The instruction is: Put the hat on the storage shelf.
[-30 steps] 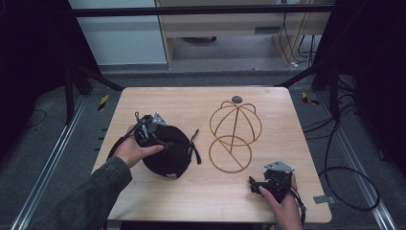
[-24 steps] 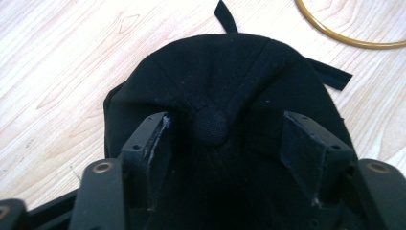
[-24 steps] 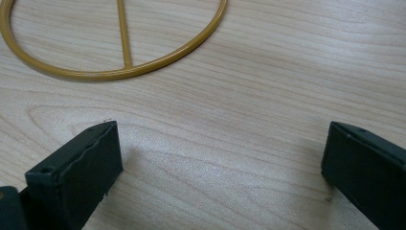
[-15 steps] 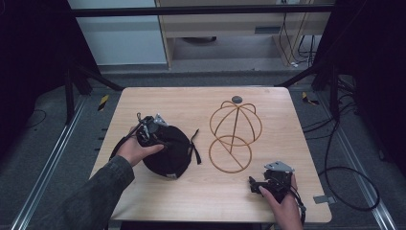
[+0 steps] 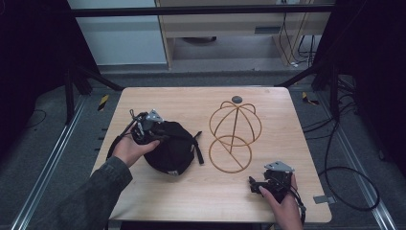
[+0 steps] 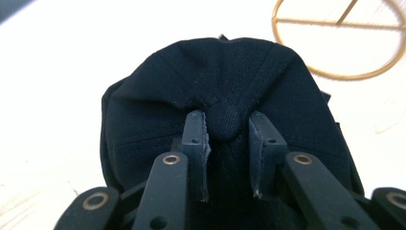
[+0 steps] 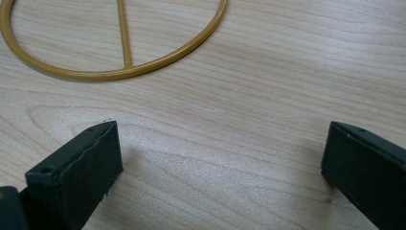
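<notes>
The left gripper [image 6: 229, 158] pinches the black cap's [image 6: 230, 86] top button [image 6: 224, 120] between its jaws; lift straight up, grip firm. The right gripper [image 7: 220, 163] rests spread wide just short of the wire hat stand [image 7: 115, 72].

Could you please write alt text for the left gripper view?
The left gripper has its two black jaws closed around the top button of a black cap lying on a pale wooden table. A gold wire ring lies beyond the cap.
</notes>
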Demonstrator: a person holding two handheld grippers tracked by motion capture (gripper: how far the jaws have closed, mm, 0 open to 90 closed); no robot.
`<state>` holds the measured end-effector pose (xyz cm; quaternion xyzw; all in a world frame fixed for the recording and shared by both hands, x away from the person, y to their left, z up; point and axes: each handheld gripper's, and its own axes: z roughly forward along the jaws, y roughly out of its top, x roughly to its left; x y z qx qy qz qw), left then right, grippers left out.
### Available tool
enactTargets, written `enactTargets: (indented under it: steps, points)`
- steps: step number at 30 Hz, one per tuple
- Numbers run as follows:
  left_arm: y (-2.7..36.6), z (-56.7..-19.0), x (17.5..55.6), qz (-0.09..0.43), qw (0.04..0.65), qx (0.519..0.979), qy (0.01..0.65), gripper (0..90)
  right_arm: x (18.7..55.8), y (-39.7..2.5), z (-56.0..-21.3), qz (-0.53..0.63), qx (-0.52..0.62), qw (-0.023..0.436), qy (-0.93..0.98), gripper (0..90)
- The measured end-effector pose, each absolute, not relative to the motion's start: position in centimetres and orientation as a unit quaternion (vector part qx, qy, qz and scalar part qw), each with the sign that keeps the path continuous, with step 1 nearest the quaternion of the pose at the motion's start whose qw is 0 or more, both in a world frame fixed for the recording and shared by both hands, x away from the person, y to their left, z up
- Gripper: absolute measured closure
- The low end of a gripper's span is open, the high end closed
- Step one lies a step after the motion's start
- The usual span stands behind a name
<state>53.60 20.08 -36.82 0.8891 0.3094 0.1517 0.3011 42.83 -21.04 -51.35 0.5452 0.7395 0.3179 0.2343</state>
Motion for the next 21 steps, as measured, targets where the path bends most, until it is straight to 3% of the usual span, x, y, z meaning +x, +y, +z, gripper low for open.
enactTargets:
  steps: [21]
  points:
    - [20.5,-33.5,52.0,0.164,0.339,0.878,0.295,72.5,42.8,-21.0,-51.3,0.318,0.545,0.234,0.739,0.4]
